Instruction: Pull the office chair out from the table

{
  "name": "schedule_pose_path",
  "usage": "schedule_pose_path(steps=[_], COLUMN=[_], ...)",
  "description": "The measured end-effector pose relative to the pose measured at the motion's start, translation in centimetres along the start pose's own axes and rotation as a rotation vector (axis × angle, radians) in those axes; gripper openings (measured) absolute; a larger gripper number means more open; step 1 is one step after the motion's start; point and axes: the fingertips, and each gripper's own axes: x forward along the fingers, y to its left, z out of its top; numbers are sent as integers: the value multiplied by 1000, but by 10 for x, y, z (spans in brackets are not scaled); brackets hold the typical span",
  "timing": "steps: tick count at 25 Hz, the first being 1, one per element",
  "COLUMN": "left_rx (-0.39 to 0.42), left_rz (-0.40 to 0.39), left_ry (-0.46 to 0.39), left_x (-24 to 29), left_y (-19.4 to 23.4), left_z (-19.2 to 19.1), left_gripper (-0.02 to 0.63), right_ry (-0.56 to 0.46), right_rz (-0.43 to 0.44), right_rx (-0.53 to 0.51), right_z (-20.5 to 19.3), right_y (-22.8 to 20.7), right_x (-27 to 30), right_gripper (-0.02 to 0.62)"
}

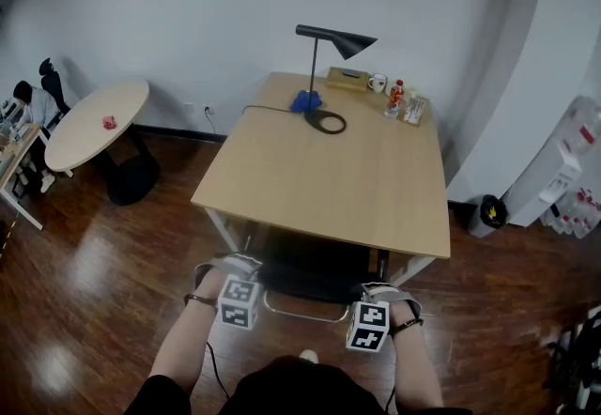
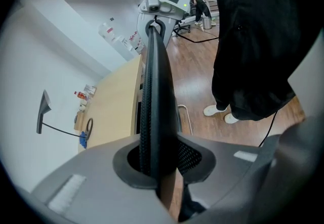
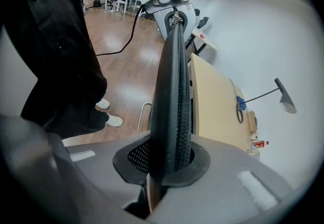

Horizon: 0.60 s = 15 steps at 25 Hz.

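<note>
The office chair (image 1: 310, 274) stands at the near edge of the table (image 1: 329, 180), midway between the two near corners. Its black mesh back is just outside that edge and its seat is tucked under the top. A chrome loop of its frame (image 1: 300, 312) shows on the floor (image 1: 113, 263) on the person's side.

The left gripper (image 1: 233, 265) has its jaws clamped on the top rim of the chair back near its left end. The right gripper (image 1: 378, 290) is clamped on the same rim near its right end (each gripper view shows the rim wedged between the pads, with the other gripper at the rim's far end).

The person stands directly behind the chair, one pale shoe (image 1: 308, 357) showing. Bare wooden floor lies to either side of them.

A round table (image 1: 99, 120) stands well apart on the left. A small dark bin (image 1: 488, 214) sits near the table's right near corner, against the curved wall. A black lamp (image 1: 324, 75) and small items crowd the table's far edge, leaving the near half bare.
</note>
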Motion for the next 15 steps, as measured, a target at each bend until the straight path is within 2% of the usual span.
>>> schedule_pose_path(steps=[15], left_rx=[9], left_rz=[-63], left_ry=[-13], left_x=[-30], left_y=[-65], left_z=[14], left_gripper=[72], right_ry=[17], right_rz=[9], right_rx=[48], right_z=[12], right_y=[66], right_x=[-26], right_gripper=[48])
